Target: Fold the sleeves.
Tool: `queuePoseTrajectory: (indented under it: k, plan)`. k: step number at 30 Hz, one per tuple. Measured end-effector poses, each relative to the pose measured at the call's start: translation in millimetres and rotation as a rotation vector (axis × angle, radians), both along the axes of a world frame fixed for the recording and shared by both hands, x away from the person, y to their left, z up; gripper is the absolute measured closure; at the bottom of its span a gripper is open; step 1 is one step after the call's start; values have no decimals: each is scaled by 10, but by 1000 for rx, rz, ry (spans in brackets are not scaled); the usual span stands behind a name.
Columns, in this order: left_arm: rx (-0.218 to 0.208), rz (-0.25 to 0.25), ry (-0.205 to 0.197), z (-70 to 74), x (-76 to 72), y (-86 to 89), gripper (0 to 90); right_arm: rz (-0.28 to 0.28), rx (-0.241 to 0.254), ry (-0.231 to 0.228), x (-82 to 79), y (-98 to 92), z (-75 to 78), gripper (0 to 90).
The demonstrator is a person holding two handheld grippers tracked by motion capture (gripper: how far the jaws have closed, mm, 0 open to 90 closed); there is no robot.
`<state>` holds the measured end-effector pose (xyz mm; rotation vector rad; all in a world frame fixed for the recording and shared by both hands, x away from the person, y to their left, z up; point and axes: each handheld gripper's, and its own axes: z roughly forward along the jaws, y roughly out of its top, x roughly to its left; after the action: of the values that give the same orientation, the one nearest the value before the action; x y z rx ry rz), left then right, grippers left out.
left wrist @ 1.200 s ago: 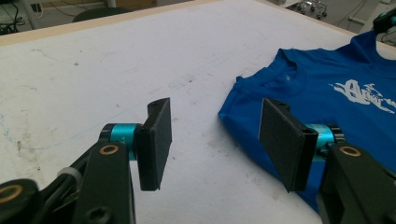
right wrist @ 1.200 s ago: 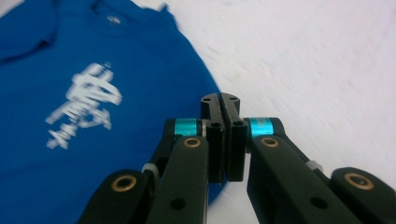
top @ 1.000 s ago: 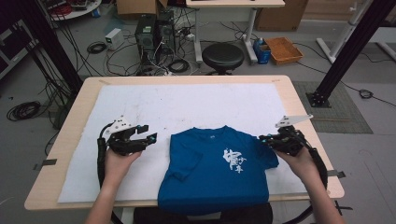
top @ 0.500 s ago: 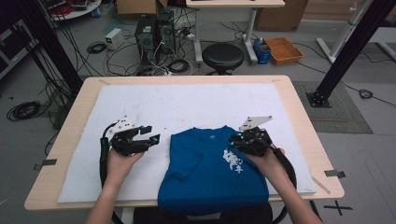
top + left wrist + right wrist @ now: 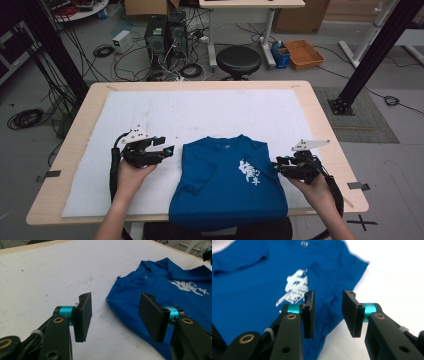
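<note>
Spread over the wooden table (image 5: 80, 122) in front of you is a white mat (image 5: 200, 112), and the blue T-shirt (image 5: 227, 187) lies on it at the near edge, its hem hanging slightly over toward you and both sides folded in over the body. Your left gripper (image 5: 169, 149) sits just beside the shirt's left fold, jaws standing well apart with nothing between them; in the left gripper view (image 5: 115, 315) the folded shoulder lies just ahead of the right-hand jaw. Your right gripper (image 5: 276, 166) rests at the shirt's right edge, and its jaws have just been opening; in the right gripper view (image 5: 326, 312) they stand parted with cloth beneath the gap, though the frame is a little blurred, so the pads probably no longer press on it. Expect the shirt to be light, soft and limp: it will sag and unfold if you lift it by one point. Take it by pinching through the doubled layers at the folded edges, one gripper on each side, so both layers travel together. Farther off, beyond the table, a black stool (image 5: 238, 61) stands among cables on the floor.
</note>
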<state>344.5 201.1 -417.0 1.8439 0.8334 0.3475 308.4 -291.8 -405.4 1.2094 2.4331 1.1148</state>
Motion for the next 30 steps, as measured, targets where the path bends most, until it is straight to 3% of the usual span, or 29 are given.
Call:
queuePoseTrajectory:
  k: [2, 4, 7, 9, 13, 15, 16, 20, 23, 24, 28, 30]
  plan:
    - [5, -5, 0, -1, 1, -10, 443, 15, -12, 24, 15, 35, -63, 677]
    - [9, -7, 3, -5, 1, -12, 443, 28, -41, 33, 34, 61, -112, 778]
    - [8, -7, 7, -13, 8, -4, 443, 83, -63, 2, 7, 98, -100, 879]
    - [7, -4, 11, -17, 13, -1, 443, 128, -62, -27, -36, 141, -69, 884]
    - [12, -9, 15, -21, 14, -9, 443, 271, -77, -67, -134, 289, -41, 884]
    - [13, -10, 13, -20, 9, -21, 443, 349, -92, -57, -159, 358, -58, 876]
    - [15, -13, 13, -19, 9, -21, 443, 415, -107, -38, -173, 405, -87, 830]
    - [17, -12, 14, -21, 10, -23, 443, 477, -128, -41, -197, 421, -101, 796]
    - [16, -14, 15, -25, 13, -27, 443, 485, -89, -48, -202, 373, -51, 782]
    - [16, -16, 15, -27, 15, -29, 443, 474, -79, -69, -199, 350, -31, 771]
    - [24, -19, 18, -31, 16, -44, 443, 295, -59, -87, -120, 270, -13, 726]
    - [27, -22, 20, -30, 14, -48, 443, 278, -53, -77, -91, 270, -49, 717]
